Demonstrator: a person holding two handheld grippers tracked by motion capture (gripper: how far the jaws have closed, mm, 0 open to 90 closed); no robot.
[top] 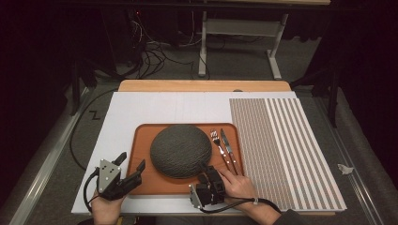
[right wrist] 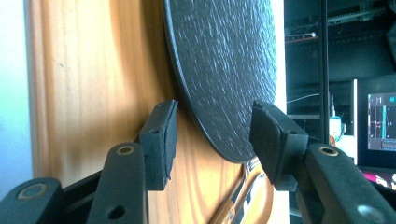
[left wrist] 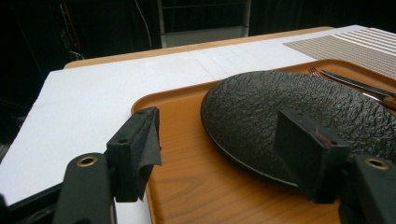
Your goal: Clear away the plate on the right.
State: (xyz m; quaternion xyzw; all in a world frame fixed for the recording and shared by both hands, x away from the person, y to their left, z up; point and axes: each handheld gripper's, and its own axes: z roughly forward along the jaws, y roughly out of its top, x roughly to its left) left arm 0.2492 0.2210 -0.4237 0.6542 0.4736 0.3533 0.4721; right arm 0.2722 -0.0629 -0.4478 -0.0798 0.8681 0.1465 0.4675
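Seemingly, with the right tongs (right wrist: 212, 140) gaping astride the black plate (top: 180, 150)'s rim and the left tongs (top: 133, 165) wide, a shallow bite could slip off the tray (top: 143, 140).

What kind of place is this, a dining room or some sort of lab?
Probably a lab or recording workspace: loose cables trail over the grey floor, a lit monitor screen glows nearby, and the orange wooden tray sits on a white foam board.

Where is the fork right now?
In the high view the fork lies on the right part of the orange tray, between the dark round plate and the knife, just beyond the right hand.
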